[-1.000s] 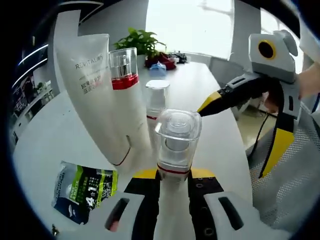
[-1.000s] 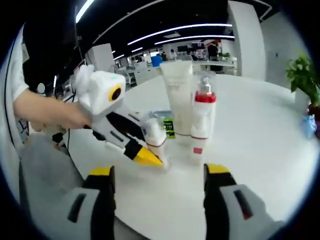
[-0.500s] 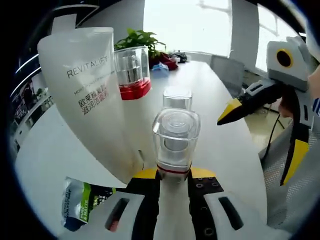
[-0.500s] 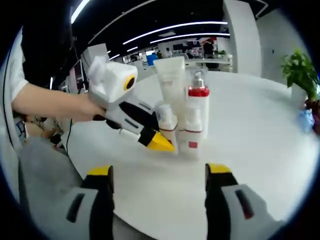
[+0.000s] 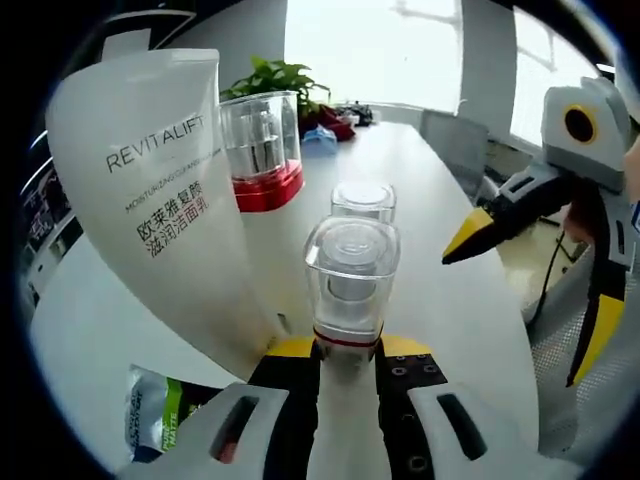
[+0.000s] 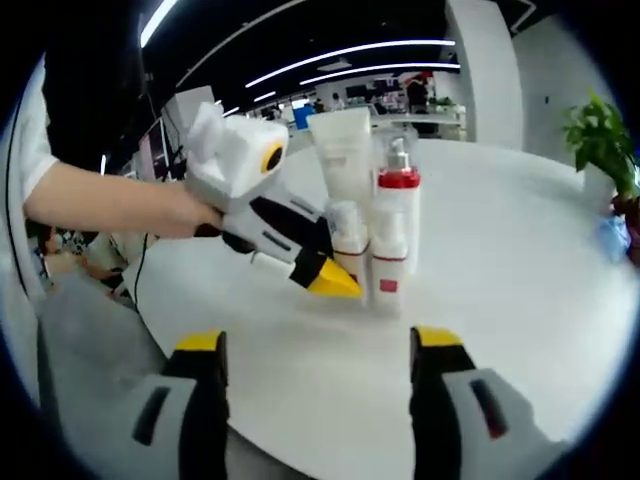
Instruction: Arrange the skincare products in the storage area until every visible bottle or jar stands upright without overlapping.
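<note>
Tube (image 5: 160,190) crowds clamped bottle (image 5: 350,270), seemingly touching.

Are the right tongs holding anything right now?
No: in the right gripper view the right tongs stand open over bare table, short of the bottles.

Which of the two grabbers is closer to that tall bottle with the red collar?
Left. The left gripper holds a small bottle right beside the red-collared pump bottle. The right gripper hangs back, open, with bare table between.
</note>
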{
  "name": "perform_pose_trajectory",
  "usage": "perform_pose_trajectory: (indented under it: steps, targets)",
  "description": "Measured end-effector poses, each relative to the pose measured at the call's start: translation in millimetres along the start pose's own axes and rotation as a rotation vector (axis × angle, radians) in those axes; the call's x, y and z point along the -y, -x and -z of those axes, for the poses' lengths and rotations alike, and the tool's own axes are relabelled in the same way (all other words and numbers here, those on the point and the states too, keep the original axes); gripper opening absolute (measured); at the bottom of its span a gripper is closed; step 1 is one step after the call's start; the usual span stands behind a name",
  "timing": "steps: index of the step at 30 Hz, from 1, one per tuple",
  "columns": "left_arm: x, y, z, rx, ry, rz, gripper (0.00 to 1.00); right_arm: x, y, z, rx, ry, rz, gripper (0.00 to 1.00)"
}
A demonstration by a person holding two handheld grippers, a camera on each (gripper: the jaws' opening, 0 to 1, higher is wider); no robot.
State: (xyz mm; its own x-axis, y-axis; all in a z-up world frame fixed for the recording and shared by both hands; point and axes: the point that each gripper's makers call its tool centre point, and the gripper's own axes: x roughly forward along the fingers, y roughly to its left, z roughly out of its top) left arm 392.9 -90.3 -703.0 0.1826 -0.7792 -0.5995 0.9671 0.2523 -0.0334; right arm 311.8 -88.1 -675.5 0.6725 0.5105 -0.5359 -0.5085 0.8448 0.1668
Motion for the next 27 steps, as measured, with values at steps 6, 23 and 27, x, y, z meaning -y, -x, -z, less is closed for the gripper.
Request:
perform_pose_trajectory:
  steps: [6, 23, 27]
  targets:
    - [0.2, -1.6, -0.8, 0.000, 0.006, -0.002, 0.18, 0.5, -0.1, 0.4, -0.002, -0.002, 0.002, 0.75]
    - [1.8, 0.0, 5.5, -0.020, 0.034, -0.003, 0.25, 0.4, -1.0, 2.4, -0.013, 0.002, 0.001, 0.75]
    - [4.1, 3.6, 6.8, -0.025, 0.034, 0.001, 0.26, 0.1, -1.1, 2.3, -0.013, 0.005, 0.001, 0.75]
